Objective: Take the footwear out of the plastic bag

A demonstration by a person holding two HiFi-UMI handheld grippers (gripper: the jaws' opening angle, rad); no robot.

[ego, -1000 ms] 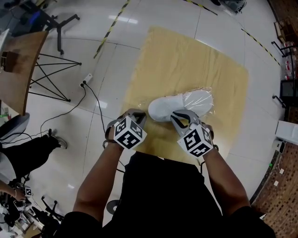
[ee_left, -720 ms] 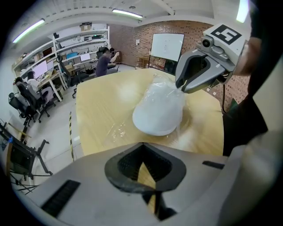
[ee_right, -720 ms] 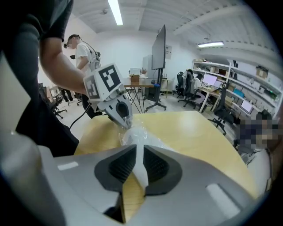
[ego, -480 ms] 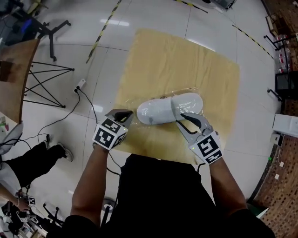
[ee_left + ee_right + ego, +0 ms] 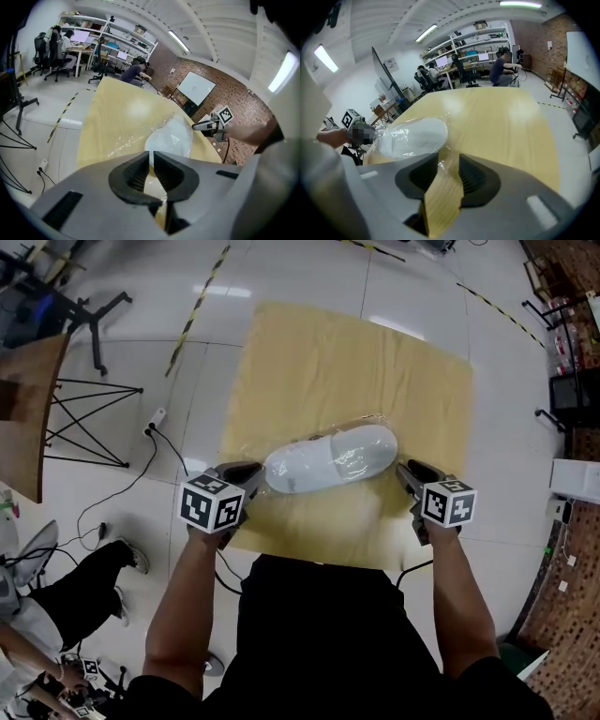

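Note:
A white shoe [image 5: 323,460] lies on its side inside a clear plastic bag [image 5: 373,420] on the yellow wooden table [image 5: 356,352]. My left gripper [image 5: 246,472] is at the shoe's left end. Its jaws have just been opening and stand a narrow gap apart [image 5: 151,161], with a strip of the bag's film between them and the shoe [image 5: 171,138] just beyond. My right gripper [image 5: 408,470] is off the shoe's right end. Its jaws have just been opening and stand wide [image 5: 449,161]; only a wisp of film and bare table show between them. The shoe [image 5: 415,138] lies ahead of it to the left.
The table's near edge runs just in front of my body. On the floor to the left are a wooden desk on black legs [image 5: 28,399], a power strip with a cable [image 5: 155,418] and striped floor tape [image 5: 197,306]. A seated person's leg [image 5: 75,587] is at lower left.
The right gripper has come off the bagged shoe, swung out to the right and opened. The left gripper has rolled and parted slightly. The shoe now lies lengthwise between the two.

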